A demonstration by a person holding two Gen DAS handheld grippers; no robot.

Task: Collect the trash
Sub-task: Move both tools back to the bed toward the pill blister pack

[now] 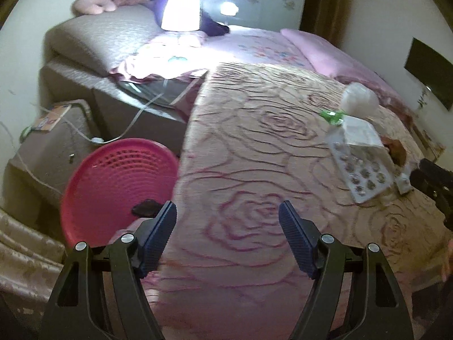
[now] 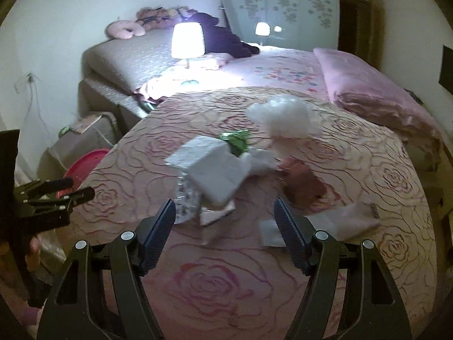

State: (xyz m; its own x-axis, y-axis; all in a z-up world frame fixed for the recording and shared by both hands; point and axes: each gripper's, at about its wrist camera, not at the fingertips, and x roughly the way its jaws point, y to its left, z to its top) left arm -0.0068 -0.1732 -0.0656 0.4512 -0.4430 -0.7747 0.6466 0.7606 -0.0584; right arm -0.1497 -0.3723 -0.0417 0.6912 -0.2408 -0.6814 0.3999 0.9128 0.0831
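Ahead of the right gripper (image 2: 225, 209), on the rose-patterned bedspread (image 2: 226, 280), lies the pile of trash. Its jaws stand apart with nothing between the pads, and they hang over the cover without touching any of the litter. Just beyond the left fingertip sits a clear blister tray (image 2: 187, 201), partly under a white paper box (image 2: 215, 170) that lies directly ahead of the gap. Past the box is a green wrapper (image 2: 236, 141), and farther ahead and to the right a crumpled white plastic bag (image 2: 286, 119). A brown lump (image 2: 305, 184), too blurred to name, rests just beyond the right fingertip, and flat white paper scraps (image 2: 339, 218) lie beside that finger on its outer side.

The left gripper (image 1: 228, 212) is likewise released, empty, and poised over bare bedspread (image 1: 254, 170). To its left, just beside the left fingertip and below the bed's edge, stands a pink perforated basket (image 1: 119, 181) with a small dark item (image 1: 145, 208) inside near the rim. The same trash lies well off to its right: the blister tray (image 1: 365, 172), the white box (image 1: 358, 131), the green wrapper (image 1: 332, 114) and the plastic bag (image 1: 359, 100). The right gripper's black tip (image 1: 430, 181) shows at the far right edge, close to the tray.

Far ahead of both grippers a lit table lamp (image 2: 187, 41) glows beside a pink pillow (image 2: 368, 90).
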